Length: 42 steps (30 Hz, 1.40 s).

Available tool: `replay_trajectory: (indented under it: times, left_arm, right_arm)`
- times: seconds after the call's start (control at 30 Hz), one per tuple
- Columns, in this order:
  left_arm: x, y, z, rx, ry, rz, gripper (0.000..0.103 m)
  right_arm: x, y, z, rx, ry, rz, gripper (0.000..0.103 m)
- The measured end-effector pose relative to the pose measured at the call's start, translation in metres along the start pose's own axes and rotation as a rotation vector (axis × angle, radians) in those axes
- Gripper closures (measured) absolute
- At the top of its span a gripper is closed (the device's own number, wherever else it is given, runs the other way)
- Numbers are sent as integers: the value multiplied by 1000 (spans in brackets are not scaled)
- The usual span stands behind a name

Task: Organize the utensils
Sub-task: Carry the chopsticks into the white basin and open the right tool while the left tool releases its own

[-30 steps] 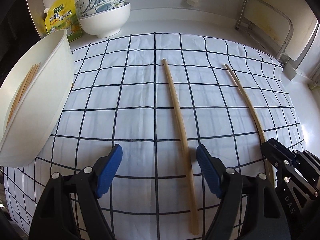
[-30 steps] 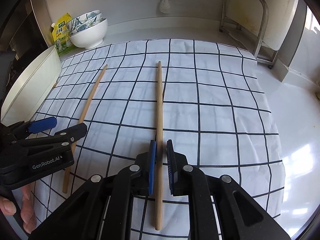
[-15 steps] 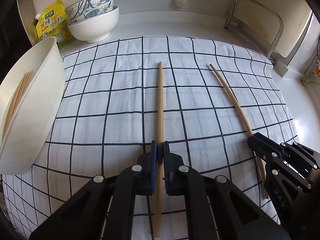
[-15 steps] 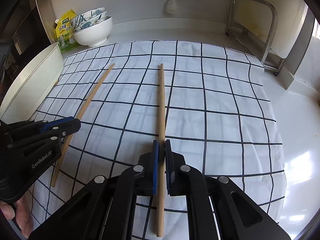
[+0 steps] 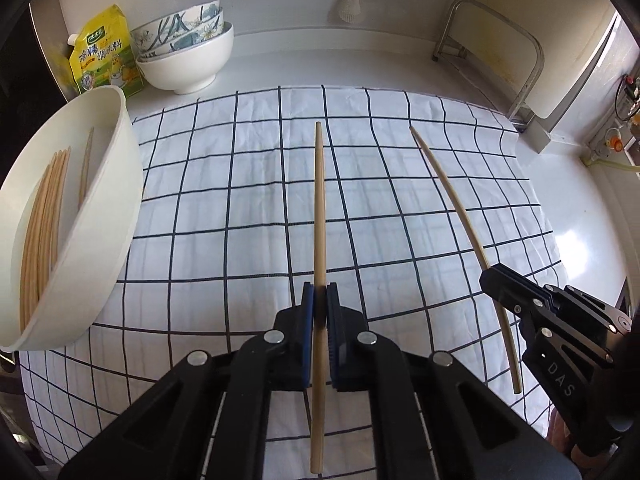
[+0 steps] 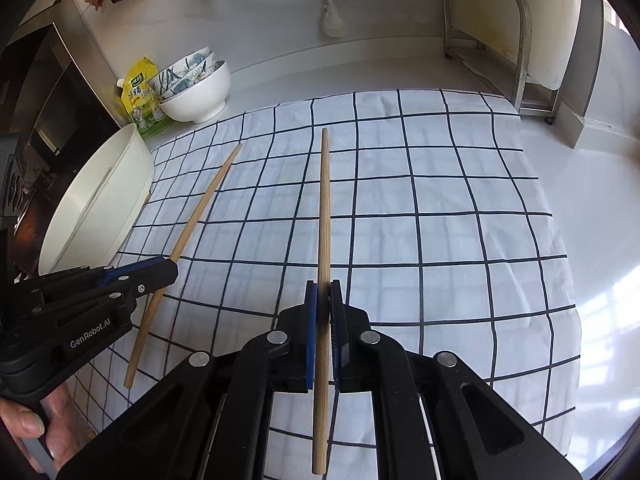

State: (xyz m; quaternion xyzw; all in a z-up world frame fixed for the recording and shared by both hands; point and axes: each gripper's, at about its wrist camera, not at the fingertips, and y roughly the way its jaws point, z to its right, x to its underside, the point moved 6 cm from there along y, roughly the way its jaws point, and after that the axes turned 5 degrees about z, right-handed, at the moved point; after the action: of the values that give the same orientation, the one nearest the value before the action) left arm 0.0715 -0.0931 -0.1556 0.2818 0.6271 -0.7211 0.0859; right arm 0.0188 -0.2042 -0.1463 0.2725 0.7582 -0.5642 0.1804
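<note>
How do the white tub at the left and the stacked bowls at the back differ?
The white tub is long and tilted, with chopsticks lying inside; the stacked bowls are round and upright, contents not visible. The tub is plain; the upper bowls carry blue patterns. Both have white outsides.

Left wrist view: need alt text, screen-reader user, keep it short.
The left gripper is shut on a wooden chopstick above a black-checked white cloth. To its right, the right gripper holds a second chopstick. A white tub at left holds more chopsticks.
</note>
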Motion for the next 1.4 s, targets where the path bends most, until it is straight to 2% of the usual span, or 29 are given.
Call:
replay_trajectory:
  times: [0.23, 0.43, 0.6, 0.87, 1.0, 1.2, 1.4]
  left_arm:
    - [-19, -36, -14, 37, 41, 59, 96]
    - [-36, -68, -48, 68, 54, 111, 96]
    - [-56, -99, -90, 66, 49, 178, 96]
    - [-70, -130, -174, 16, -19, 236, 96]
    - [-72, -132, -220, -25, -62, 245, 96]
    - [-67, -114, -271, -72, -109, 210, 96]
    - [-58, -80, -305, -76, -149, 146, 96]
  right_arm:
    - [-20, -22, -24, 9, 23, 60, 97]
    - [-44, -35, -63, 17, 22, 109, 97]
    - [-66, -35, -106, -15, 16, 139, 97]
    - [-92, -3, -190, -89, -52, 128, 97]
    - [-100, 16, -235, -138, -96, 111, 97]
    - [-107, 49, -299, -196, -146, 64, 97]
    - [-91, 91, -330, -204, -132, -41, 97]
